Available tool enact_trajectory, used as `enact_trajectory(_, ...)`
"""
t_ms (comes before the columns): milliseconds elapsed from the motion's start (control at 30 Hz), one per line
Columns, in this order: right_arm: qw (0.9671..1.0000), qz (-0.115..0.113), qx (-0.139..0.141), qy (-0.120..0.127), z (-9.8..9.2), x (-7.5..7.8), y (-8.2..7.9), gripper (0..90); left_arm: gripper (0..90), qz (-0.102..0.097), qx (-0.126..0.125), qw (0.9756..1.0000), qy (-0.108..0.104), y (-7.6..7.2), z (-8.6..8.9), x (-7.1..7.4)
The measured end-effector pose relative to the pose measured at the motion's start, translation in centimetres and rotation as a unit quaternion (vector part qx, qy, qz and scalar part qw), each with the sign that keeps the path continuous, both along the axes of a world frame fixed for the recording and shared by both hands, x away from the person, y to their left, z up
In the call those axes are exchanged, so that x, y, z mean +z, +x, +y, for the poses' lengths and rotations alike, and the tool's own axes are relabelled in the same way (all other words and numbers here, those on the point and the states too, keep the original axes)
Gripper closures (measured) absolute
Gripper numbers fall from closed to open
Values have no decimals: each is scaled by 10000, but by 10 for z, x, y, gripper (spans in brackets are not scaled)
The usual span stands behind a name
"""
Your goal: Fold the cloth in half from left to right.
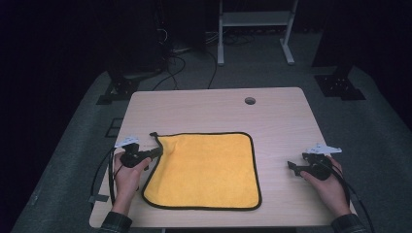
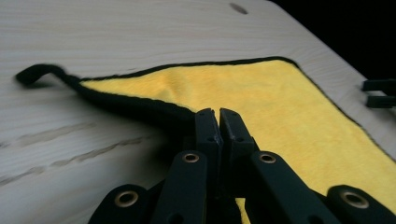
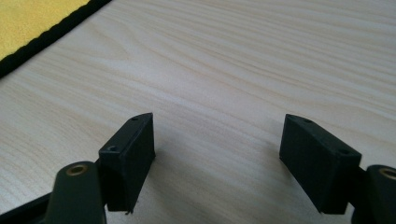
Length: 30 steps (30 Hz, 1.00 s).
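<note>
- A pale wooden table (image 1: 286, 116) stands on grey carpet in a dark room.
- My left gripper (image 1: 156, 152) pinches the yellow cloth (image 1: 209, 170)'s far-left edge, lifting it.
- My right gripper (image 1: 291, 166) hovers wide open, right of the cloth.

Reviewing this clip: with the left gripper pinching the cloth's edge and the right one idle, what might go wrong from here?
1. The left gripper is shut on only the thin black hem of the yellow cloth, so the cloth may slip out when lifted.
2. The right gripper sits open over bare table, away from the cloth; a one-sided lift would likely drag or bunch the cloth rather than fold it evenly.
3. The cloth's near edge lies close to the table's front edge, so a pull toward the person might slide it off.
</note>
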State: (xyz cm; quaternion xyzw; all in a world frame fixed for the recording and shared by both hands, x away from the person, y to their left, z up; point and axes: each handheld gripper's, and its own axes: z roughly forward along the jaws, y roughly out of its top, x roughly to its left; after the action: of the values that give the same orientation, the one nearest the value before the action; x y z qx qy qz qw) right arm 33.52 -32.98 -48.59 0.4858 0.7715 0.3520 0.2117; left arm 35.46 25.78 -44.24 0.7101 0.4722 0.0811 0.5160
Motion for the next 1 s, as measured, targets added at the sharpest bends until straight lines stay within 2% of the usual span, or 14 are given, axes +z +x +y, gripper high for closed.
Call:
enact_trajectory(133,10000,4,0,2,0,0,0,256,872,24,-168,9996,-206,4,-10,0)
enact_trajectory(500,10000,8,-5,6,0,0,0,255,872,60,-563,9978,-349,15,-40,1)
enact_trajectory(600,10000,8,-5,5,0,0,0,256,872,111,-664,9966,-477,17,-49,0)
enact_trajectory(1000,10000,5,4,3,0,0,0,253,873,107,-1046,9932,-504,25,-82,0)
